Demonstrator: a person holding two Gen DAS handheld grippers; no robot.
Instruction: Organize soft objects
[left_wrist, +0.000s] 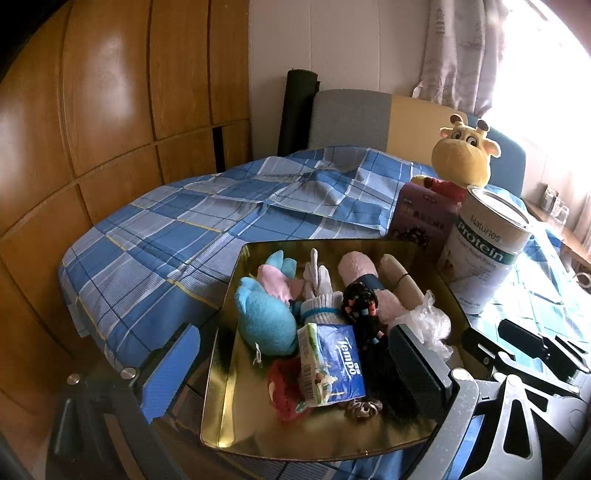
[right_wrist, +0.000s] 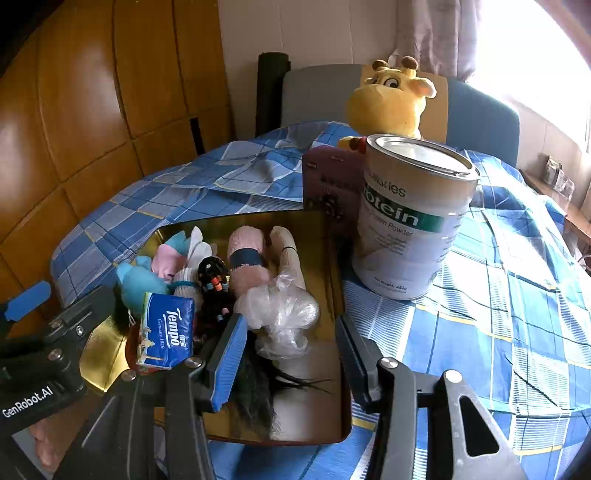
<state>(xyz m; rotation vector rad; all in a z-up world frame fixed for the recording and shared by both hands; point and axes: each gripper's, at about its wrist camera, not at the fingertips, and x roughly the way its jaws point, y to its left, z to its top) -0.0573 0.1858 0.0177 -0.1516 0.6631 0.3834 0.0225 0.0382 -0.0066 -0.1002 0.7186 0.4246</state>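
A gold tray (left_wrist: 229, 417) (right_wrist: 325, 236) lies on the bed and holds soft things: a blue plush (left_wrist: 264, 321), a rolled white sock (left_wrist: 319, 308), a pink towel roll (left_wrist: 356, 269) (right_wrist: 245, 258), a beige roll (left_wrist: 400, 278), a crumpled clear plastic bag (right_wrist: 284, 314) (left_wrist: 430, 325), a Tempo tissue pack (left_wrist: 330, 363) (right_wrist: 166, 332), a red knitted piece (left_wrist: 284, 387) and a black beaded item (left_wrist: 360, 304). My left gripper (left_wrist: 295, 363) is open, its fingers on either side of the tray's front part. My right gripper (right_wrist: 291, 354) is open over the tray's near right corner, near the plastic bag.
A protein powder can (right_wrist: 410, 218) (left_wrist: 484, 251) and a purple box (right_wrist: 328, 184) stand just right of the tray. A yellow giraffe plush (left_wrist: 461, 155) (right_wrist: 391, 99) sits behind them. The blue plaid bedspread (left_wrist: 177, 236) covers the bed; wooden wardrobe doors (left_wrist: 103, 110) are left.
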